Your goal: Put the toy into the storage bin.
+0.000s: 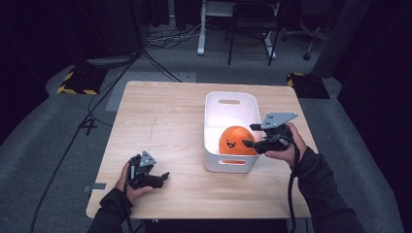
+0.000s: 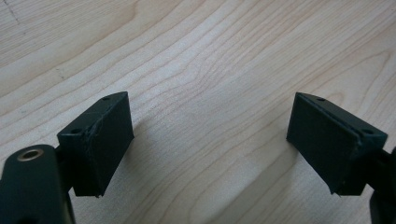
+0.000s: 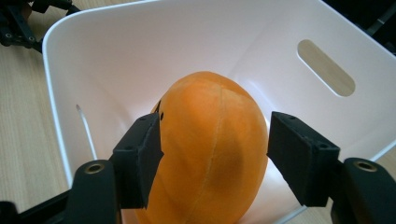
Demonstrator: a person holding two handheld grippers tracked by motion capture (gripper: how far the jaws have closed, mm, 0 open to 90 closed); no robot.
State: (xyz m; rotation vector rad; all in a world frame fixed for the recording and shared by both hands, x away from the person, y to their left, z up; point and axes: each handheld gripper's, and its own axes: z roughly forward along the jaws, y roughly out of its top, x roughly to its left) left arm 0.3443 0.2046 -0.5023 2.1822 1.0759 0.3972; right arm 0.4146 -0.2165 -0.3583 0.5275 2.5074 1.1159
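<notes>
Orange plush toy (image 3: 212, 149) sits in the white bin (image 1: 214, 104), right of table centre. Right gripper (image 3: 215, 154) straddles it, jaws apart at its flanks. Judged soft, light, compressible; grip mid-body. Left gripper (image 2: 210, 144) rests spread on the table (image 2: 201, 60).

No readable text, labels, brands or nos. anywhere; just a printed smiley face, no letters, on orange plush toy (image 1: 237, 141) inside white bin (image 1: 213, 145) near table's right edge, plus yellow-black hazard stripes, w/o lettering, on floor past far corners.
</notes>
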